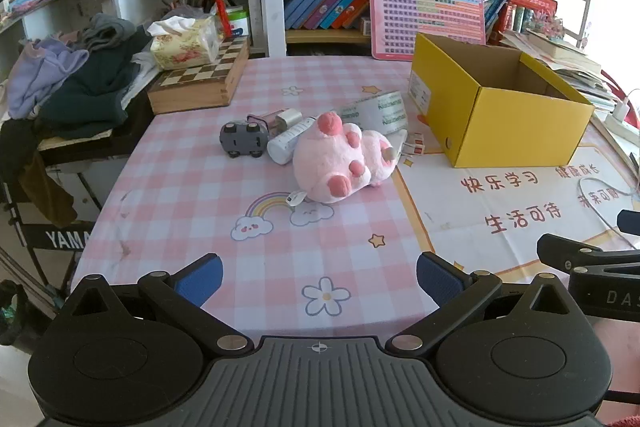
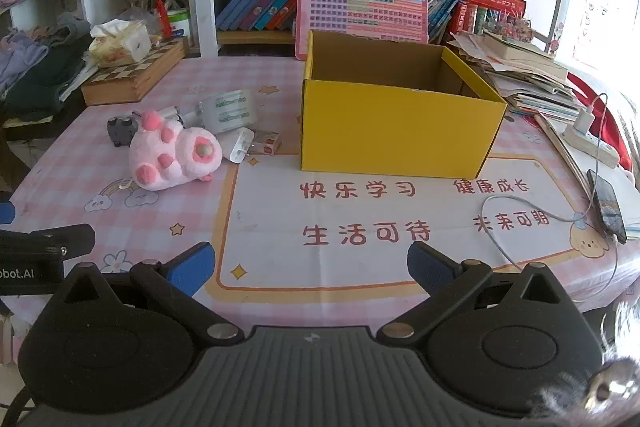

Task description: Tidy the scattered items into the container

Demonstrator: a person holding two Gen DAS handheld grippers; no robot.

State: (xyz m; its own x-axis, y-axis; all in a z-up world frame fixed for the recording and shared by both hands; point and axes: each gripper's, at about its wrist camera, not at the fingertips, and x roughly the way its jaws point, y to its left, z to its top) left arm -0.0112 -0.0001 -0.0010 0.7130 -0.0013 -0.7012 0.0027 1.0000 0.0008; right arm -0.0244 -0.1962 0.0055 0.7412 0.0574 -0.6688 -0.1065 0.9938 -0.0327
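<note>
A yellow cardboard box (image 1: 516, 125) (image 2: 396, 131) stands open on the pink checked tablecloth. To its left lies a cluster: a pink plush toy (image 1: 340, 159) (image 2: 172, 153), a grey toy car (image 1: 242, 139) (image 2: 119, 131), a white tube (image 1: 289, 141), a roll of clear tape (image 1: 382, 113) (image 2: 230, 113), a white charger plug (image 2: 240, 145) and a small red-and-white box (image 2: 266, 143). My left gripper (image 1: 320, 279) is open near the table's front edge, well short of the plush. My right gripper (image 2: 312, 269) is open over the white mat, in front of the box. Both hold nothing.
A wooden chess box (image 1: 200, 83) with a tissue pack (image 1: 184, 45) sits at the back left beside piled clothes (image 1: 76, 83). Bookshelves and a pink board (image 1: 428, 17) line the back. Stacked papers (image 2: 532, 79), a power strip (image 2: 592, 143), a cable and a phone (image 2: 608, 205) lie at the right.
</note>
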